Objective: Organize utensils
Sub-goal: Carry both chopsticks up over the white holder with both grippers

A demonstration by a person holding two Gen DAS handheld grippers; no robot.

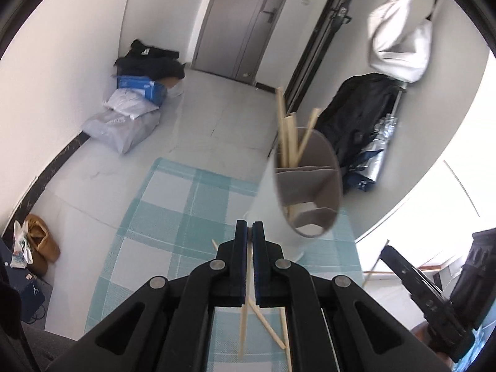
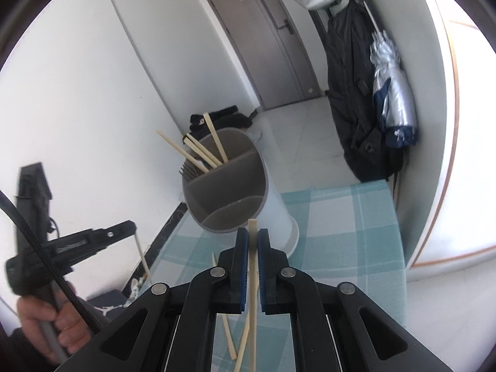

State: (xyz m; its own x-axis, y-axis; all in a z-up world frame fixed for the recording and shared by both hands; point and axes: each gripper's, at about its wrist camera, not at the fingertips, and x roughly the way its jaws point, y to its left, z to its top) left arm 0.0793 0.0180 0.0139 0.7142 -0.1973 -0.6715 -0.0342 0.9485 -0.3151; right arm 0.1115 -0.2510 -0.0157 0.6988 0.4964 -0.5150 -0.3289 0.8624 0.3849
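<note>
A white utensil holder [image 1: 279,207] with grey inner dividers stands on the teal checked tablecloth [image 1: 173,217]; it also shows in the right wrist view [image 2: 279,217]. Several chopsticks [image 1: 288,130] stick out of its far compartment, also seen in the right wrist view [image 2: 198,152]. My left gripper [image 1: 249,226] is shut on a chopstick [image 1: 243,331] that hangs below the jaws. My right gripper [image 2: 253,232] is shut on a chopstick [image 2: 252,279], its tip just short of the holder. Loose chopsticks [image 2: 229,338] lie on the cloth beneath.
The table is small, with floor beyond its far and left edges. Bags and a blue box [image 1: 139,85] sit by the wall. A dark coat [image 2: 350,93] and a folded umbrella [image 2: 390,93] hang at the right.
</note>
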